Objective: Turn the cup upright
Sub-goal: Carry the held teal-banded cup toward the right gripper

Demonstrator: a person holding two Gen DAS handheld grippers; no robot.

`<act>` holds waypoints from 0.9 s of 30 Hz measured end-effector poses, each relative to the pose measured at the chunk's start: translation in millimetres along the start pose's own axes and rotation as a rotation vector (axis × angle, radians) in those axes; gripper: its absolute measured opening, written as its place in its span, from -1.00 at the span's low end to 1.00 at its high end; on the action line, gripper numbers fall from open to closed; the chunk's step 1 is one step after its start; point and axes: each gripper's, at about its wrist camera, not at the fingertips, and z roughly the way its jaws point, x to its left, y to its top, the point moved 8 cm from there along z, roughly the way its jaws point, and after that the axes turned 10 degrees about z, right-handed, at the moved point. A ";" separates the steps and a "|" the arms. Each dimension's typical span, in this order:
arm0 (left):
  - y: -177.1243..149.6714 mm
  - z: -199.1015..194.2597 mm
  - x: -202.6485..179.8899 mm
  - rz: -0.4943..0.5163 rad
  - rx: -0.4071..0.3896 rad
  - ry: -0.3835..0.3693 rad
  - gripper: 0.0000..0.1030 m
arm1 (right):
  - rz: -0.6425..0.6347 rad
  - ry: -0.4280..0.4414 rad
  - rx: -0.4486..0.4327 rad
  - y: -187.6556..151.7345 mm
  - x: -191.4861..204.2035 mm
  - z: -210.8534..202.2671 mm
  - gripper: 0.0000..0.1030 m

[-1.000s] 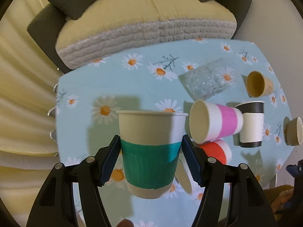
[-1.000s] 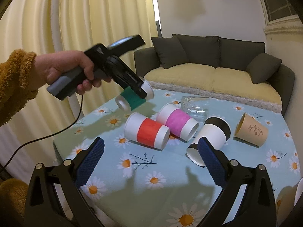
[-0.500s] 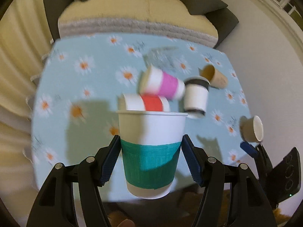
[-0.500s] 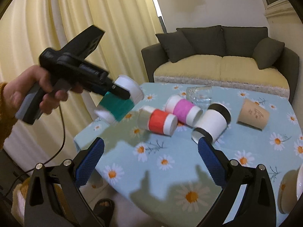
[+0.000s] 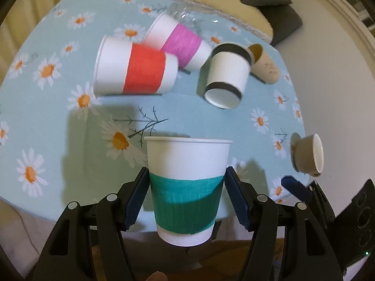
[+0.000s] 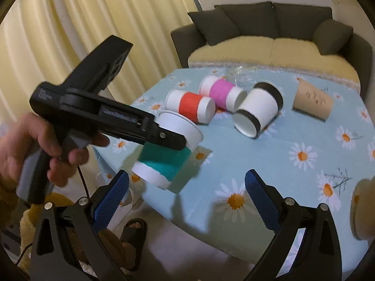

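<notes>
Gripping teal-banded white paper cup [image 5: 187, 187], left gripper [image 5: 186, 195] jaws shut, tilted above worktop [image 5: 211, 121] edge.
Might have toppled if released askew; right gripper [image 6: 185, 201] jaws wide, empty.

Matt white paper cup [image 5: 187, 187] with a rough, brush-streaked teal band. Left gripper [image 5: 187, 196] of smooth black plastic, its pads [image 5: 136, 201] ribbed blue rubber. Tablecloth [image 5: 46, 121] of smooth printed cloth. Small cup [image 5: 309, 155] of glossy ceramic. Sofa [image 6: 269, 46] of soft fabric.
</notes>
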 end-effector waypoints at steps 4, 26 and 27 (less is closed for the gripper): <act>-1.3 14.5 3.9 -0.029 0.016 0.003 0.26 | 0.023 -0.013 0.051 -7.1 -7.4 10.1 0.90; -24.2 -57.5 42.0 0.045 -0.199 0.089 0.56 | 0.172 0.058 0.132 3.1 -12.6 40.5 0.90; -28.1 -58.2 45.4 0.036 -0.204 0.096 0.56 | 0.187 0.066 0.141 3.9 -12.6 42.8 0.90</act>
